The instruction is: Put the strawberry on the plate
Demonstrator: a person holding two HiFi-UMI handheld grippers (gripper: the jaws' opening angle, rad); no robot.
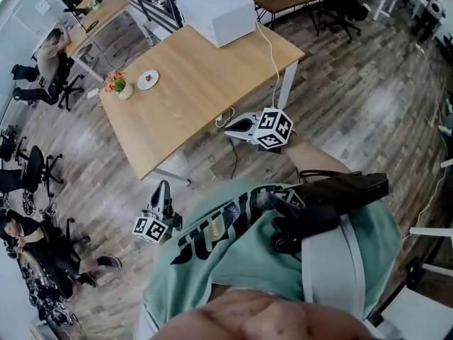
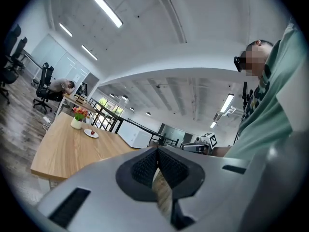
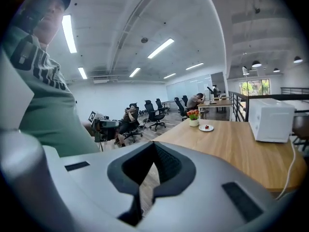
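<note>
The red strawberry (image 1: 148, 78) lies on a small white plate (image 1: 144, 84) near the far left corner of the wooden table (image 1: 198, 83). Both also show far off in the left gripper view, strawberry (image 2: 92, 131) on plate (image 2: 89, 134), and in the right gripper view, strawberry (image 3: 207, 126) on plate (image 3: 204, 129). My left gripper (image 1: 163, 187) hangs off the table's near corner, shut and holding nothing. My right gripper (image 1: 228, 127) hovers at the table's near edge, shut and holding nothing. Each gripper view shows its own jaws closed, the left gripper (image 2: 157, 151) and the right gripper (image 3: 153, 146).
A pot of flowers (image 1: 117, 83) stands beside the plate. A white box-like appliance (image 1: 216, 13) sits at the table's far end, its cable (image 1: 272, 55) trailing over the near edge. People sit on office chairs (image 1: 32, 168) to the left. More desks (image 1: 106, 13) stand behind.
</note>
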